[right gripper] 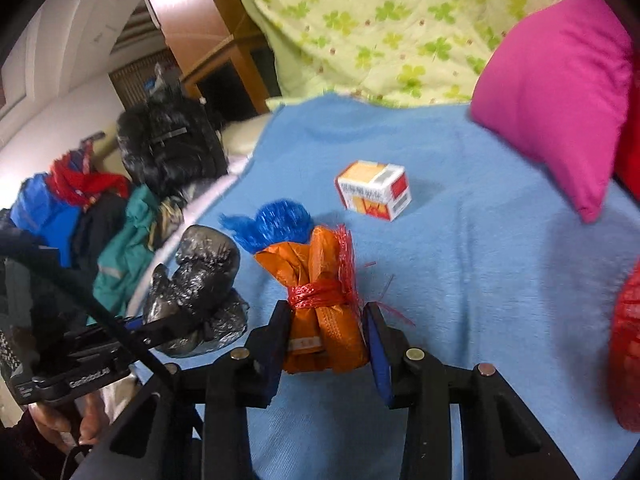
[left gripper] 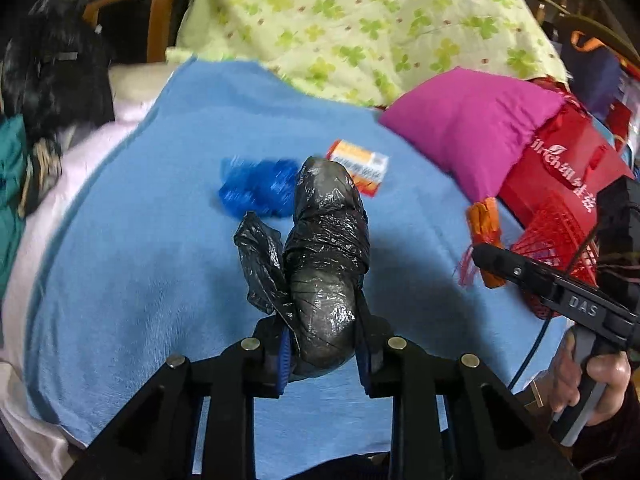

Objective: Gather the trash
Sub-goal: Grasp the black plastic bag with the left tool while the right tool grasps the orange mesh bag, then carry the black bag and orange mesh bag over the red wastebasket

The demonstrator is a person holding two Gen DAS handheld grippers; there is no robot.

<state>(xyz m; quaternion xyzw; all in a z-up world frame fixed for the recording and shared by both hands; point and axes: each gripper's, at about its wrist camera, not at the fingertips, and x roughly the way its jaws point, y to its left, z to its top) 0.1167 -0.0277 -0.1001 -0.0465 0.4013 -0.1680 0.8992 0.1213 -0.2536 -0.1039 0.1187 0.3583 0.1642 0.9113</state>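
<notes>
Above blue blanket (right gripper: 460, 280): left gripper (left gripper: 322, 356) clamps one black bag bundle (left gripper: 326, 264); right gripper (right gripper: 326, 340) clamps one orange bundle (right gripper: 320, 300). On blanket's middle: one blue wad (right gripper: 276, 226), one carton (right gripper: 374, 190).

- A bed carries everything, covered by a light blue blanket (right gripper: 460, 280) that spreads across most of both views.
- A small orange-and-white box (right gripper: 374, 190) lies on the blanket near the middle, apart from the other things.
- A crumpled blue plastic bag (left gripper: 256, 186) lies on the blanket just left of the box.
- A magenta pillow (left gripper: 468, 128) rests on the blanket's right side.
- A green clover-print quilt (left gripper: 360, 20) is heaped along the blanket's far edge.
- A pale pink sheet (left gripper: 96, 152) shows beyond the blanket's left edge.
</notes>
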